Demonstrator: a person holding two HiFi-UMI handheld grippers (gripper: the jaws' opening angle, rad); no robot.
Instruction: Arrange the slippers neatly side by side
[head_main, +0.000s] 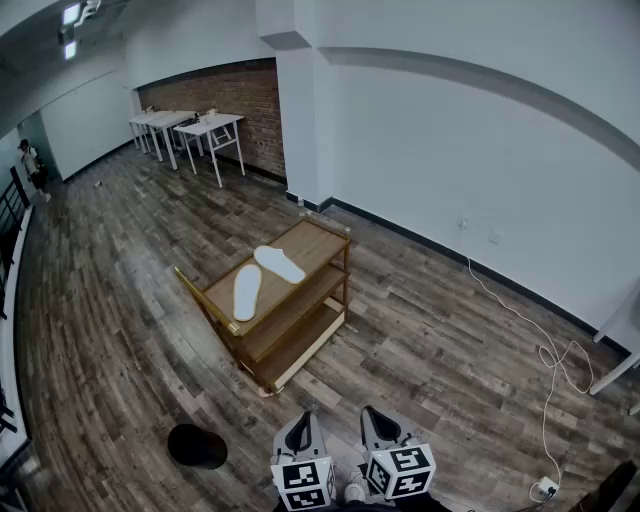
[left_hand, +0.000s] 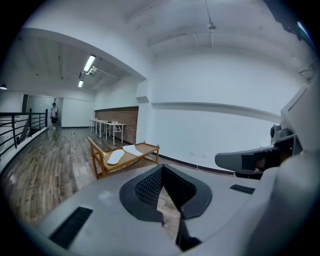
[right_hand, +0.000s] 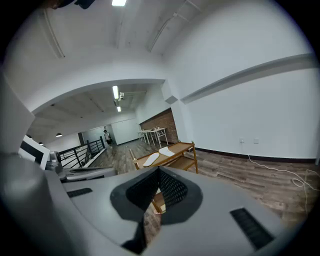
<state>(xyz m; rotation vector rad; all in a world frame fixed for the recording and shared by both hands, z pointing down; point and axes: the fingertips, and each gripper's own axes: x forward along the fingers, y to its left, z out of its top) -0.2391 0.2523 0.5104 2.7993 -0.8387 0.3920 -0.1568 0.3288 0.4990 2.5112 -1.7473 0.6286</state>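
Two white slippers lie on the top shelf of a wooden three-tier rack (head_main: 329, 236) in the middle of the room. The left slipper (head_main: 246, 292) (left_hand: 115, 157) (right_hand: 151, 159) and the right slipper (head_main: 279, 264) (left_hand: 132, 149) (right_hand: 167, 151) point in different directions, apart from each other. My left gripper (head_main: 299, 432) (left_hand: 162, 170) and right gripper (head_main: 377, 425) (right_hand: 159, 172) are held low at the bottom of the head view, well short of the rack. Both are shut with nothing in them.
A black round object (head_main: 197, 446) lies on the wood floor left of my grippers. A white cable (head_main: 548, 360) runs along the floor at the right to a plug (head_main: 545, 488). White tables (head_main: 205, 127) stand by the far brick wall. A person (head_main: 33, 165) stands near the railing (head_main: 12, 200).
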